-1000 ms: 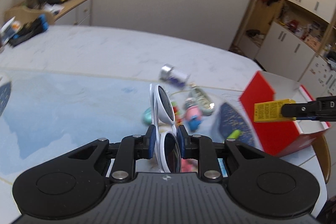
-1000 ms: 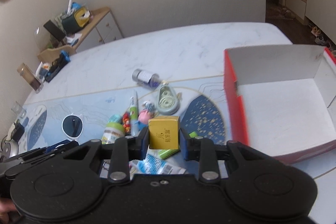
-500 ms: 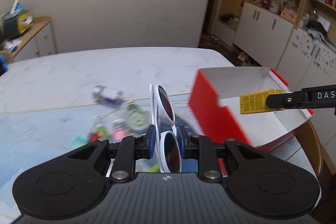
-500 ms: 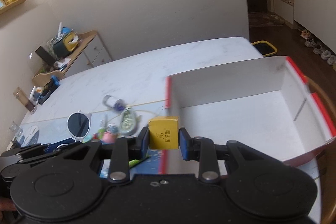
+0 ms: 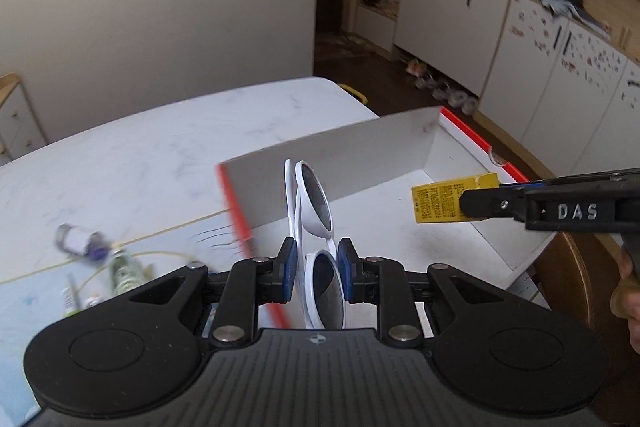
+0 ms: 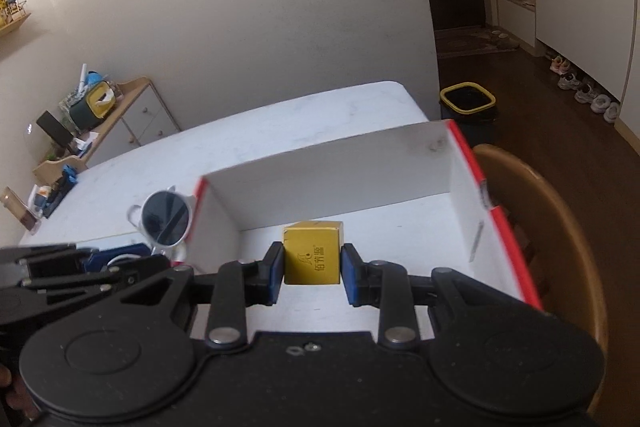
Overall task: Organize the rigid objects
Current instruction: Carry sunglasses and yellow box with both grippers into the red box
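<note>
My left gripper (image 5: 317,263) is shut on white-framed sunglasses (image 5: 316,223) with dark lenses, held upright over the left edge of the red box (image 5: 236,211) with a white inside. My right gripper (image 6: 312,267) is shut on a small yellow box (image 6: 312,255) and holds it above the box's white floor (image 6: 400,247). In the left wrist view the yellow box (image 5: 444,199) and the right gripper (image 5: 480,205) come in from the right. In the right wrist view the sunglasses (image 6: 166,219) show just outside the box's left wall.
On the blue mat left of the red box lie a small bottle (image 5: 78,239) and other small items (image 5: 124,271). A wooden chair (image 6: 552,227) stands right of the box. A bin (image 6: 468,107) sits on the floor beyond the marble table (image 5: 140,163).
Both grippers have swung right, away from the clutter on the mat. They now hold the sunglasses and the yellow box over the red box, which looks larger and closer.
</note>
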Tool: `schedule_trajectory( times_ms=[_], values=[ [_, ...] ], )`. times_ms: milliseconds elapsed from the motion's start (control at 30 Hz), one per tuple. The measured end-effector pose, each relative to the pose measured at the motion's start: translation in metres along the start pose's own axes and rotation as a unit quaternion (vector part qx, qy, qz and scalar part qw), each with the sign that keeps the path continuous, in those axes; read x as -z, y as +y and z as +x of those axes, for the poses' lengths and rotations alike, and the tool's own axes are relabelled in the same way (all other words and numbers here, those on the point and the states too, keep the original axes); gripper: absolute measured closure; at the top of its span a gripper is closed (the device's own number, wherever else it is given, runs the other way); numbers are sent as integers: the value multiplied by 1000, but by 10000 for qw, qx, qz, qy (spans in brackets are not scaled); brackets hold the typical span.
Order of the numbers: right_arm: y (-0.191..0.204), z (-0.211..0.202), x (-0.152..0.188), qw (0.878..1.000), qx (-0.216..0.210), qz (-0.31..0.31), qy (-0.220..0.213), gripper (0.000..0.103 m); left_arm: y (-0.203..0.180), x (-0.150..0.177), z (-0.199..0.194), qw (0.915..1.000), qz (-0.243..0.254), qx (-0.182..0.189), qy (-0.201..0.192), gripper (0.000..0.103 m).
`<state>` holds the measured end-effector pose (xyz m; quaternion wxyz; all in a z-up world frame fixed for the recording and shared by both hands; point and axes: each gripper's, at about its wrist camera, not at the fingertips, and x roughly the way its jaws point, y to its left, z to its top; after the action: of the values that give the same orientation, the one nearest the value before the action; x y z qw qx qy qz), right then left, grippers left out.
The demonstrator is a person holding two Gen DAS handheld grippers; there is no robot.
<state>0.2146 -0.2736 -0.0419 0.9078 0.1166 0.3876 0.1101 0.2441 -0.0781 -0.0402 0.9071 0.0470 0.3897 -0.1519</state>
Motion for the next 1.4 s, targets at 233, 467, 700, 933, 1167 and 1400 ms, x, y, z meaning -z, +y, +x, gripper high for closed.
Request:
schedule_trajectory(
  times_ms=[233, 467, 700, 933, 1167, 1400],
  values=[
    [-18, 23, 1, 9991, 85, -361, 216, 74, -25, -24, 55, 9978, 174, 162, 618, 81],
    [-23, 44, 3, 9961, 139, -779, 389, 75, -41, -37, 101, 9927, 362, 197, 1134, 81],
    [-29, 59, 7, 9925, 221, -1073, 542, 75, -47, -40, 130, 9889, 391, 141, 1425, 81],
    [-24, 63, 14, 9886, 204, -1297, 739, 74, -52, -43, 150, 9825, 417, 179, 1806, 81],
    [-25, 60, 19, 9841, 196, -1407, 1070, 74, -53, -37, 167, 9754, 404, 186, 2158, 81],
    [-28, 64, 20, 9824, 193, -1315, 1310, 74, -51, -33, 166, 9744, 380, 170, 2212, 81]
  ],
)
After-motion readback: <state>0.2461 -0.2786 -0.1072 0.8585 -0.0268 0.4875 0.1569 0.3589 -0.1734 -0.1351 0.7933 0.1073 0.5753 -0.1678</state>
